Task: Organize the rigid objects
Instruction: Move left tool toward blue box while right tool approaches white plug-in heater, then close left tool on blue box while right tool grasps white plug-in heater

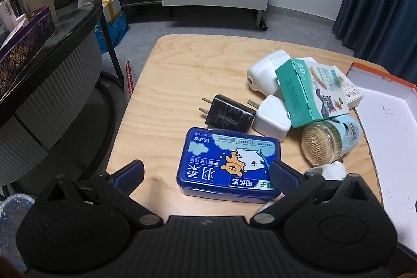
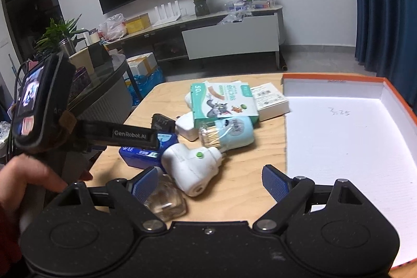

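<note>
Two hand-held grippers are over a wooden table with a cluster of small items and an orange-edged white tray at its right side.

Left gripper: jaws spread wide, holding nothing. The blue floss box lies flat between its fingers, nearer the right finger and possibly touching it; contact cannot be confirmed. The box's long axis runs across the view, roughly finger to finger, and its print reads upside down from this camera.

Beyond the box lies a black charger, prongs pointing left, touching a white charger. A green carton rests tilted on the white charger, a white plug-in device and a toothpick jar. The jar lies on its side, open toothpick end toward the camera.

Right gripper: jaws wide open, empty. A second white plug-in device lies just ahead between its fingers, long axis diagonal, nozzle end toward the jar. A clear glass bottle sits against the left fingertip. The tray lies just beyond its right finger.
</note>
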Motion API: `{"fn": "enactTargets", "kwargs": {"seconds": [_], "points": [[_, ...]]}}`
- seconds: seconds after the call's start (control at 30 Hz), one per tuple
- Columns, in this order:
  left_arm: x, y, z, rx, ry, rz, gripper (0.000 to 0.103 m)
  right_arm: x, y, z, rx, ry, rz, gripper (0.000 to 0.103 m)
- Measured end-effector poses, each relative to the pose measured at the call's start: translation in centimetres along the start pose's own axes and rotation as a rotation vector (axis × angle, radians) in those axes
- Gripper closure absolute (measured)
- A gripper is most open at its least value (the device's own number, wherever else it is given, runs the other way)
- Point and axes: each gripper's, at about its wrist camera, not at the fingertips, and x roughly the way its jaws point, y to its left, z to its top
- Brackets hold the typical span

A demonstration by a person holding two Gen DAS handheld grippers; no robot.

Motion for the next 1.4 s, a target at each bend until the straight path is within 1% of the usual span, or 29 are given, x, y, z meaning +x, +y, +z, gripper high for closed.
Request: {"fn": "enactTargets", "kwargs": {"seconds": [0.6,0.9,0.97,1.1,1.17,1.27,1.3,1.37,1.4], "points": [[0.9,-0.6,0.2,0.022,-0.008,-0.013,0.0,1.0,0.3,-0.1,0.009,0.027,0.003,0.001],[1.3,-0.7,0.3,0.01,-0.016,-0.031,0.0,1.4,0.3,-0.3,0.025,0.037,0.009,0.001],[1.4,-0.9,0.4,0.012,-0.01,-0.035,0.0,1.4,0.3,-0.3,0.023,0.04,0.014,0.001],[2.0,-1.7,0.1,0.054,0.012,-0.038,0.0,1.6,0.2,-0.4,0.028,0.05,0.015,0.001],[2.3,-1.3,-0.2,0.04,0.011,-0.027,0.0,1.7,0.1,-0.4,0.032,0.053,0.013,0.001],[3.2,-0.3,-0.4,0.018,0.036,-0.017,0.0,2.0,-0.1,-0.3,0.043,0.061,0.014,0.001],[3.4,-0.1,-0.6,0.021,0.039,-0.014,0.003,2.2,-0.1,-0.4,0.045,0.065,0.015,0.001],[3.2,0.1,-0.9,0.048,0.011,0.002,0.008,2.8,0.0,-0.4,0.049,0.077,0.017,0.001],[3.1,0.2,-1.0,0.047,0.007,0.0,0.008,3.1,0.0,-0.3,0.054,0.083,0.021,0.001]]}}
